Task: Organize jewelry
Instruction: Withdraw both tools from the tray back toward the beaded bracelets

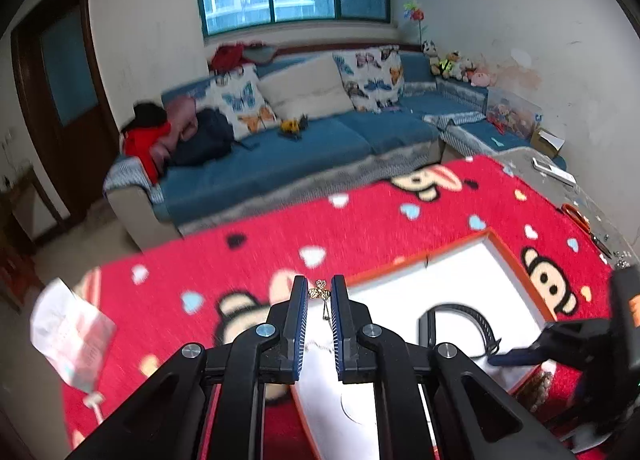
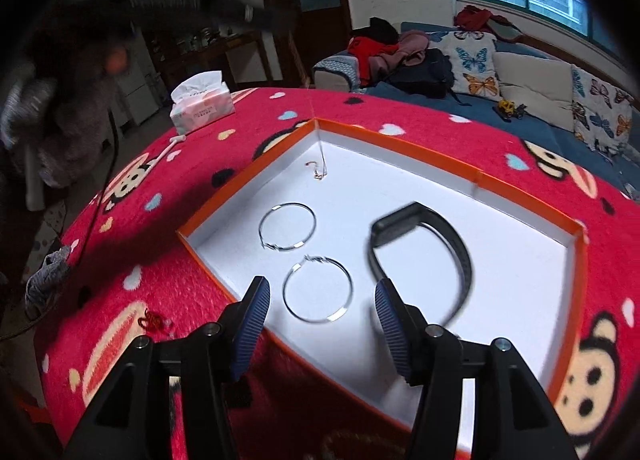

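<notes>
My left gripper [image 1: 320,292] is shut on a gold flower pendant [image 1: 320,290] whose thin chain hangs down over the orange-rimmed white box [image 1: 520,264]. In the right wrist view the chain's lower end [image 2: 318,172] rests in the box's far corner. The box [image 2: 440,176] also holds two silver hoop bracelets [image 2: 287,227] [image 2: 318,289] and a black watch band [image 2: 420,244], which also shows in the left wrist view [image 1: 460,314]. My right gripper [image 2: 322,300] is open and empty, hovering over the nearer hoop; it also shows in the left wrist view [image 1: 520,356].
The box sits on a table with a red cartoon-monkey cloth [image 2: 160,188]. A tissue pack [image 2: 200,100] and a small red charm [image 2: 154,320] lie on the cloth at left. Orange scissors [image 1: 576,216] lie at the far right edge. A blue sofa [image 1: 300,140] stands behind.
</notes>
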Motion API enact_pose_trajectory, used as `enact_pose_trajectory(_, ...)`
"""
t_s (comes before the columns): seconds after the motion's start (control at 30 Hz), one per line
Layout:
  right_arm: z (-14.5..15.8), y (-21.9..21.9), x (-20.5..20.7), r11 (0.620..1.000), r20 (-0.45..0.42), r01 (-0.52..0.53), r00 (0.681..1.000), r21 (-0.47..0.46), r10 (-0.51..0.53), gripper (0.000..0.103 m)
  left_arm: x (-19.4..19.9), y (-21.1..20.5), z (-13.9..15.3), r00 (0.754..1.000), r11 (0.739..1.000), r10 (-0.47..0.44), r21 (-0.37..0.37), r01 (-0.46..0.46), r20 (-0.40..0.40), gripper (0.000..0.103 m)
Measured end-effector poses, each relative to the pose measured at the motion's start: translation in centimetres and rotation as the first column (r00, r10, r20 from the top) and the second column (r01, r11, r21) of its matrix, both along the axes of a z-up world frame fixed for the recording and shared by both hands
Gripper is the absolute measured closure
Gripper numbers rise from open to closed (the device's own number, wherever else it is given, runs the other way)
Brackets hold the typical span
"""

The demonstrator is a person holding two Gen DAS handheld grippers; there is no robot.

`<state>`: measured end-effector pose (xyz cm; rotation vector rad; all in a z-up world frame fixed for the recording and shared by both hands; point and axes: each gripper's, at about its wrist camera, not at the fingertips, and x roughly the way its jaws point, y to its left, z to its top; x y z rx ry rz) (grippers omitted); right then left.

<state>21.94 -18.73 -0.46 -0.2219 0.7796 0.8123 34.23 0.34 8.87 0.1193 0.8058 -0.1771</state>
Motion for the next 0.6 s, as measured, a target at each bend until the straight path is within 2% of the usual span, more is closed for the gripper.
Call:
enact_pose_trajectory(0.37,0.3,-3.8,-1.4,0.995,-0.019,0.088,0.996,0.04,-0.087,0.043,1.7,-1.2,-9.5,0.983,1.0,-0.002,0.001,0.002,-0.182,0.089)
enact_pose_trajectory(0.6,-0.8,-5.9,-1.5,0.989,-0.06,0.144,0.988,0.046,-0.141,0.043,2.2,-1.1,-11.9,0.972,1.0,0.02,-0.004,-0.022,-0.235,0.088)
